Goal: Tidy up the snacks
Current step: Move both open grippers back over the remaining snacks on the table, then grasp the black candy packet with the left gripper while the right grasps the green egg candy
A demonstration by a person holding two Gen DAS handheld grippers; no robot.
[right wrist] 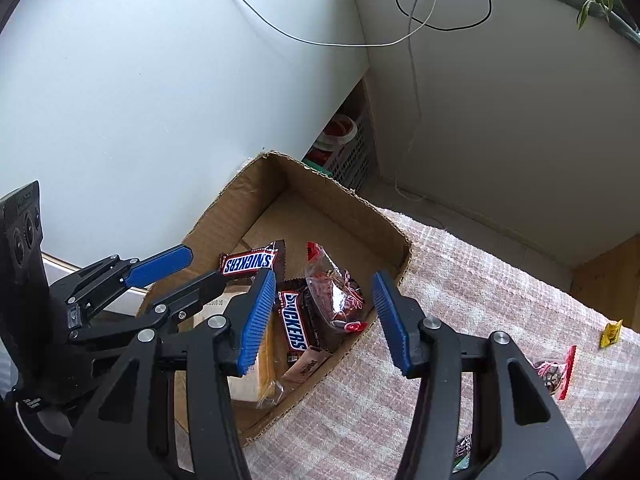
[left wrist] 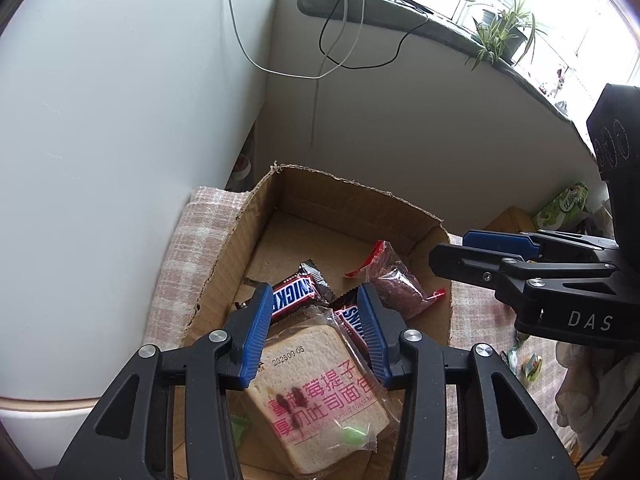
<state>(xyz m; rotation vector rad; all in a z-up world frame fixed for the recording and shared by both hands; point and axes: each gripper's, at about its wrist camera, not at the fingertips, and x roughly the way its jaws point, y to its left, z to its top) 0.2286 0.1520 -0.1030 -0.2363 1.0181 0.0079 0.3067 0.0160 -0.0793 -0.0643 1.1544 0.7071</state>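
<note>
Wrapped bread slice (left wrist: 320, 392), two Snickers bars (right wrist: 294, 322), one red-ended packet (right wrist: 336, 292).

**Materials and Finishes Seen**

The cardboard box (left wrist: 352, 196) is of rough, matt brown corrugated board with torn edges. The toast packet (left wrist: 320, 392) is wrapped in clear, glossy film, as is the red-ended sweet bag (right wrist: 336, 296). The Snickers bars (right wrist: 250, 262) are sheathed in shiny printed foil. The cloth (right wrist: 480, 280) is a coarse woven pink check. Ribbed blue plastic pads (left wrist: 256, 332) are set on matt black plastic arms with bright metal rivets.
</note>
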